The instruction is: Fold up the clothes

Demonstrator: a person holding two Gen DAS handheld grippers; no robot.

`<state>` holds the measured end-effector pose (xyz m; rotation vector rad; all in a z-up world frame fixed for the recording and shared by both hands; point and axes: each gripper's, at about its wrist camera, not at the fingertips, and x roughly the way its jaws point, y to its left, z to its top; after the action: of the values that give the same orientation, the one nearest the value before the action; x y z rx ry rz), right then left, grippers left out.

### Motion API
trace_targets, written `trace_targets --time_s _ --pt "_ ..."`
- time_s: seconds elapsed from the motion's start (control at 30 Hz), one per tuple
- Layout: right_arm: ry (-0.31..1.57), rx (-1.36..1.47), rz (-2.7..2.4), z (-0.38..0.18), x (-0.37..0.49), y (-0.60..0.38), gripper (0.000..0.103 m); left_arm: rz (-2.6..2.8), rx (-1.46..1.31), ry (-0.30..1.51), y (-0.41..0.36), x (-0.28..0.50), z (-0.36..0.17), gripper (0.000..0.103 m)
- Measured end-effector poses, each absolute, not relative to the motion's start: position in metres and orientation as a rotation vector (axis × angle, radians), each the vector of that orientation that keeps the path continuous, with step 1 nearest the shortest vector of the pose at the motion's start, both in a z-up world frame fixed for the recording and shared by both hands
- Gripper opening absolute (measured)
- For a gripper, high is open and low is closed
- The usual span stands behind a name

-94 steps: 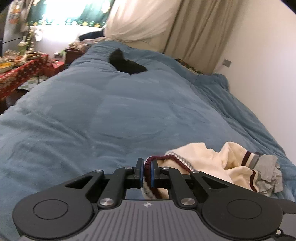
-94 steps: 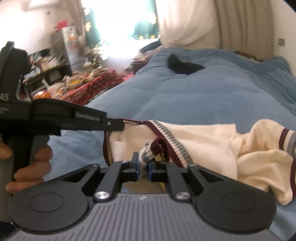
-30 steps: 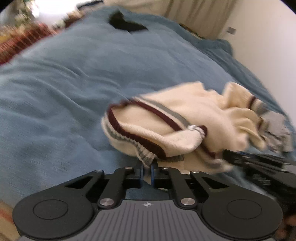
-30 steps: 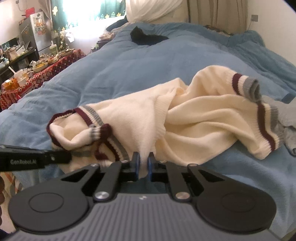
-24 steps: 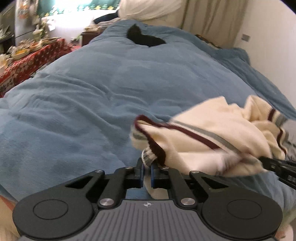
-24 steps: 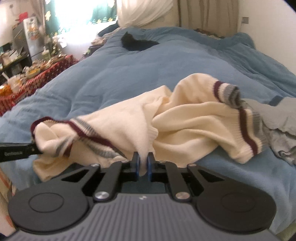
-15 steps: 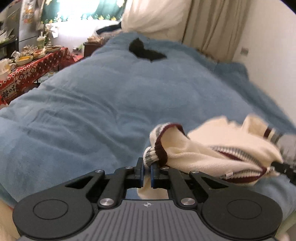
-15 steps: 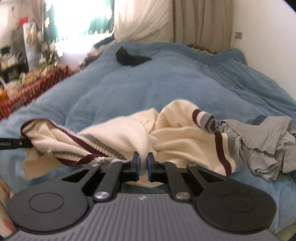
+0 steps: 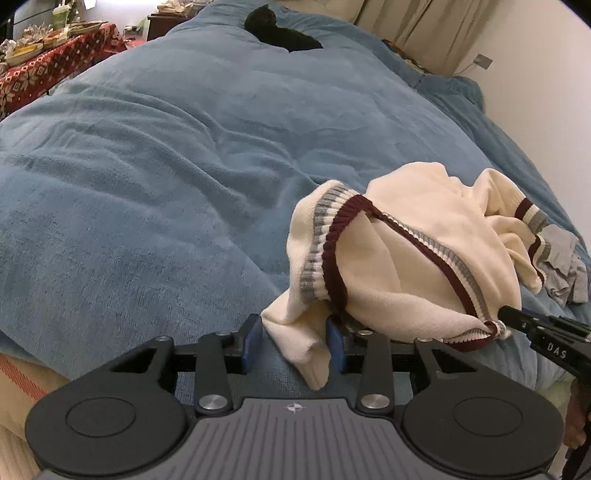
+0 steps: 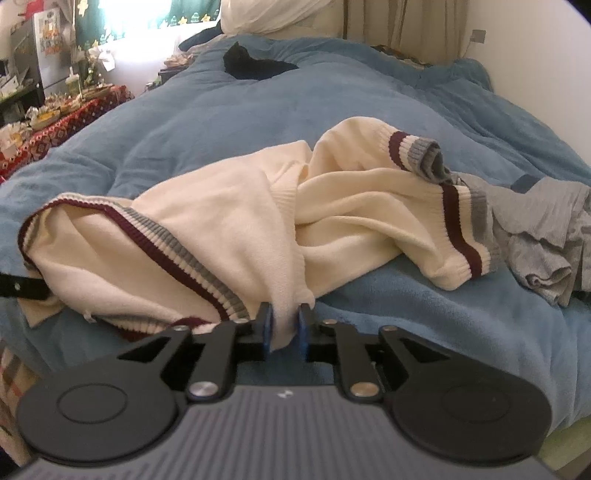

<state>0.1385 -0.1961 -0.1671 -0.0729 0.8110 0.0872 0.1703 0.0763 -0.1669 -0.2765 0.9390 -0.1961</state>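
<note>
A cream sweater (image 9: 406,266) (image 10: 221,221) with maroon and grey striped trim lies bunched on the blue duvet (image 9: 166,166) (image 10: 406,110). My left gripper (image 9: 293,343) is at its near left corner. Its jaws are opening, and a loose fold of cream knit hangs between the pads (image 9: 334,341) without being pinched. My right gripper (image 10: 284,325) still has cream fabric filling the gap between its jaws, which are starting to open. Its tip (image 9: 509,321) shows in the left wrist view against the striped hem. The left gripper's finger (image 10: 22,288) pokes in at the left edge of the right wrist view.
A crumpled grey garment (image 9: 561,266) (image 10: 543,221) lies just right of the sweater. A black item (image 9: 280,31) (image 10: 255,64) sits at the far end of the bed. A table with a red patterned cloth (image 9: 44,70) (image 10: 55,125) stands to the left. A wall runs along the right.
The left jaws have spread apart and the striped hem they pinched has slumped loose. The right jaws have widened slightly. The sweater has settled lower on the duvet.
</note>
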Motion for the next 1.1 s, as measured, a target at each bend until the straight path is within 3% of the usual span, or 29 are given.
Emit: trace_targets --time_s 0.1,0.27,0.53,0.57,0.63,1.1 --pt "0.816 -0.053 0.094 -0.168 0.134 -0.2 0.02 -0.202 -0.261 0.93 0.071 0.168 -0.169 0.036" --pt "0.815 -0.037 0.101 -0.166 0.128 -0.201 0.023 -0.197 -0.232 0.931 0.063 0.172 -0.17 0.016" --pt "0.859 0.01 0.117 -0.177 0.133 -0.206 0.034 -0.221 -0.226 0.923 0.061 0.163 -0.163 0.014" --pt "0.86 0.004 0.121 -0.178 0.134 -0.204 0.033 -0.221 -0.22 0.923 0.061 0.163 -0.163 0.014" --pt "0.849 -0.024 0.126 -0.177 0.134 -0.199 0.011 -0.224 -0.216 0.925 0.058 0.163 -0.161 0.013" --pt "0.688 -0.071 -0.012 -0.139 0.13 -0.237 0.005 -0.491 -0.194 1.016 -0.02 0.157 -0.146 0.01"
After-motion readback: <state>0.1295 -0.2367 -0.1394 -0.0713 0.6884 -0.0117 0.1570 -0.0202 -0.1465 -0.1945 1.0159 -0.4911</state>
